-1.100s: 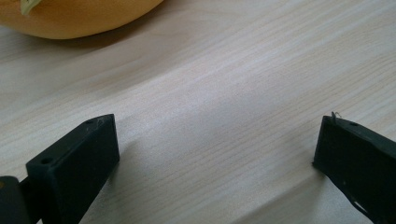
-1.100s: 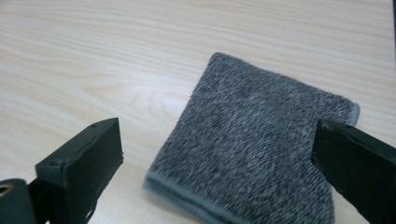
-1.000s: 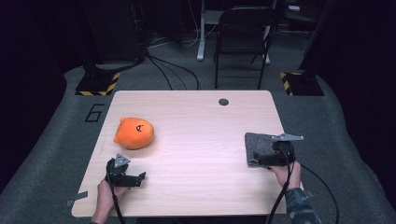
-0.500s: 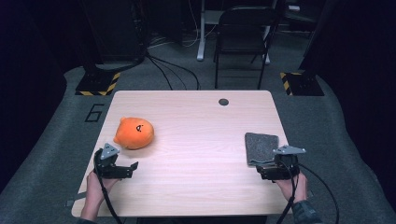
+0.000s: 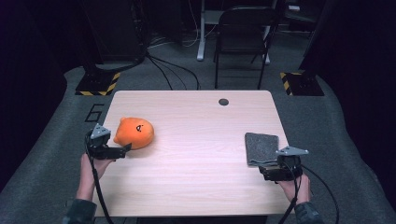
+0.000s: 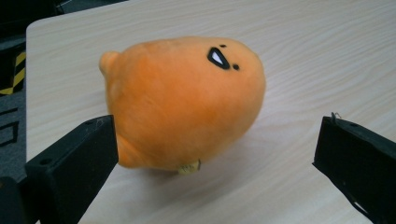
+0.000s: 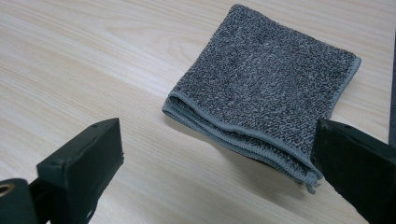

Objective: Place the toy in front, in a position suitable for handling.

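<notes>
Seen from the high view, the left gripper (image 5: pixel 122 150) sits at the table's (image 5: pixel 196 186) left edge with its jaws pointing right at the orange plush toy (image 5: pixel 134 132), which lies just beside the tips, nearer the far side. Across the table, the right gripper (image 5: pixel 261 170) rests close to the near end of the folded grey towel (image 5: pixel 261 147), well apart from the toy. Each hand is therefore nearest its own thing.

From the left gripper view, the jaws stand wide apart and hold nothing. The plush toy (image 6: pixel 182 100) lies between and just beyond them, its rounded bulk closer to the left jaw, possibly touching it, though the angle leaves that unsure. Its long axis runs slantwise across the gap.

From the right gripper view, the jaws are likewise spread wide and empty. The towel (image 7: pixel 268 88) lies ahead, towards the right jaw, its folded edge facing the gripper and a corner reaching that jaw.
</notes>
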Available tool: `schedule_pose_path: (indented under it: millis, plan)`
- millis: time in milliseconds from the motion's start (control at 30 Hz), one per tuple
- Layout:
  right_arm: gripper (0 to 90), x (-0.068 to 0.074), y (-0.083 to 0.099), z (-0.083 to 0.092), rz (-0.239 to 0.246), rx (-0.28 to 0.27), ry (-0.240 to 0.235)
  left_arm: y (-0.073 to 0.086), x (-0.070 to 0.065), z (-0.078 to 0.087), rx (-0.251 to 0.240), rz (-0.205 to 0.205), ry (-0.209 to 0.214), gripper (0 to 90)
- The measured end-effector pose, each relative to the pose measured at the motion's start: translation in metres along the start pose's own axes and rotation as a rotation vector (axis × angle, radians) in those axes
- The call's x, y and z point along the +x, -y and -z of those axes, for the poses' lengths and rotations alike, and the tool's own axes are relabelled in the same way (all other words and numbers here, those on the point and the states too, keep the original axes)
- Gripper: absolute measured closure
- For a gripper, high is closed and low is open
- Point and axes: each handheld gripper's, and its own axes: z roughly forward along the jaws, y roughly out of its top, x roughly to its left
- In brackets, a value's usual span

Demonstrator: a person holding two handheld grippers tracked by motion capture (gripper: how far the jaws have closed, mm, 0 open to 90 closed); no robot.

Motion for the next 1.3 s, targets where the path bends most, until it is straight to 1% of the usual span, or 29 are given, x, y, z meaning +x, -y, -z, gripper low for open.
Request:
schedule_pose_path:
  millis: [33, 133, 167, 200, 233, 267, 333, 367, 433, 467, 567, 633, 667, 700, 733, 800, 833, 867, 900, 933, 967, 1000, 1067, 1100, 1133, 1167, 1200, 1233, 1300]
  plan:
    - [2.2, 0.000, 0.000, -0.001, 0.004, 0.004, -0.002, -0.007, 0.004, -0.004, 0.012, -0.008, -0.003, 0.0]
    - [2.3, 0.002, 0.000, -0.001, -0.002, 0.003, -0.002, -0.017, 0.010, -0.012, 0.031, -0.014, -0.007, 0.0]
    - [2.3, 0.001, -0.001, -0.001, 0.012, 0.007, -0.003, -0.020, 0.013, -0.017, 0.040, -0.009, 0.001, 0.0]
    - [2.4, 0.003, -0.001, -0.001, 0.002, -0.001, 0.002, -0.022, 0.016, -0.020, 0.041, -0.006, 0.005, 0.0]
    - [2.4, 0.002, -0.001, -0.001, 0.014, 0.002, -0.003, -0.022, 0.016, -0.020, 0.041, -0.006, 0.005, 0.0]
    - [2.4, 0.002, -0.001, -0.001, 0.014, 0.000, -0.004, -0.026, 0.021, -0.028, 0.041, 0.001, 0.008, 0.0]
    - [2.4, 0.003, -0.002, -0.001, 0.010, 0.005, -0.003, -0.029, 0.026, -0.033, 0.050, 0.009, 0.032, 0.0]
    - [2.4, 0.003, -0.002, -0.002, 0.012, 0.005, -0.001, -0.031, 0.027, -0.036, 0.043, 0.014, 0.031, 0.0]
    - [2.4, 0.003, -0.002, -0.002, 0.012, 0.007, -0.004, -0.032, 0.030, -0.041, 0.055, 0.016, 0.037, 0.0]
    - [2.4, 0.003, -0.002, -0.002, 0.010, 0.006, -0.004, -0.033, 0.033, -0.046, 0.070, 0.027, 0.047, 0.0]
    - [2.4, 0.002, -0.001, -0.002, 0.013, 0.012, -0.004, -0.034, 0.035, -0.053, 0.086, 0.027, 0.037, 0.0]
    - [2.4, 0.002, -0.001, -0.002, 0.015, 0.011, -0.003, -0.033, 0.038, -0.063, 0.121, 0.032, 0.041, 0.0]
    - [2.4, 0.002, -0.001, -0.002, 0.015, 0.011, -0.003, -0.033, 0.038, -0.063, 0.121, 0.032, 0.041, 0.1]
    - [2.4, 0.002, -0.002, -0.002, 0.002, 0.016, -0.003, -0.032, 0.039, -0.067, 0.139, 0.034, 0.052, 1.3]
    - [2.4, 0.002, -0.001, -0.003, 0.006, 0.013, -0.002, -0.028, 0.038, -0.076, 0.154, 0.061, 0.072, 3.7]
    - [2.5, 0.001, -0.001, -0.003, 0.000, 0.019, 0.000, -0.026, 0.038, -0.080, 0.160, 0.056, 0.077, 10.6]
    - [2.5, 0.001, -0.001, -0.003, 0.002, 0.020, -0.002, -0.025, 0.037, -0.081, 0.165, 0.028, 0.059, 15.7]
    - [2.5, 0.001, -0.001, -0.003, 0.002, 0.020, -0.002, -0.025, 0.037, -0.081, 0.165, 0.028, 0.059, 19.7]
    - [2.5, 0.000, -0.001, -0.004, 0.006, 0.020, -0.001, -0.023, 0.035, -0.083, 0.178, 0.012, 0.050, 19.7]
    - [2.6, 0.000, -0.001, -0.004, -0.002, 0.022, -0.002, -0.018, 0.032, -0.087, 0.164, 0.006, 0.032, 29.4]
    - [2.6, 0.000, 0.000, -0.005, -0.004, 0.028, -0.001, -0.017, 0.032, -0.087, 0.175, -0.005, 0.032, 34.7]
    - [2.7, 0.000, 0.000, -0.005, 0.004, 0.030, -0.003, -0.016, 0.031, -0.088, 0.162, 0.007, 0.028, 40.2]
    - [2.8, 0.001, -0.001, -0.005, 0.002, 0.031, -0.002, -0.016, 0.028, -0.089, 0.164, 0.004, 0.020, 52.6]
    - [2.8, 0.002, -0.001, -0.005, 0.004, 0.030, -0.002, -0.016, 0.028, -0.088, 0.176, -0.013, 0.018, 56.6]
    - [2.9, 0.002, -0.001, -0.005, 0.007, 0.029, -0.004, -0.016, 0.026, -0.089, 0.162, -0.005, 0.003, 60.2]
    - [2.9, 0.002, -0.001, -0.005, 0.007, 0.029, -0.004, -0.016, 0.026, -0.089, 0.162, -0.005, 0.003, 63.3]
    - [3.2, 0.002, -0.002, -0.004, 0.010, 0.025, -0.005, -0.016, 0.024, -0.088, 0.165, -0.017, -0.007, 65.6]
    - [3.2, 0.002, -0.002, -0.004, 0.010, 0.025, -0.005, -0.015, 0.023, -0.087, 0.151, -0.027, -0.009, 65.6]
    - [3.5, 0.001, -0.002, -0.002, 0.009, 0.021, -0.003, -0.013, 0.022, -0.082, 0.119, -0.018, -0.009, 68.7]
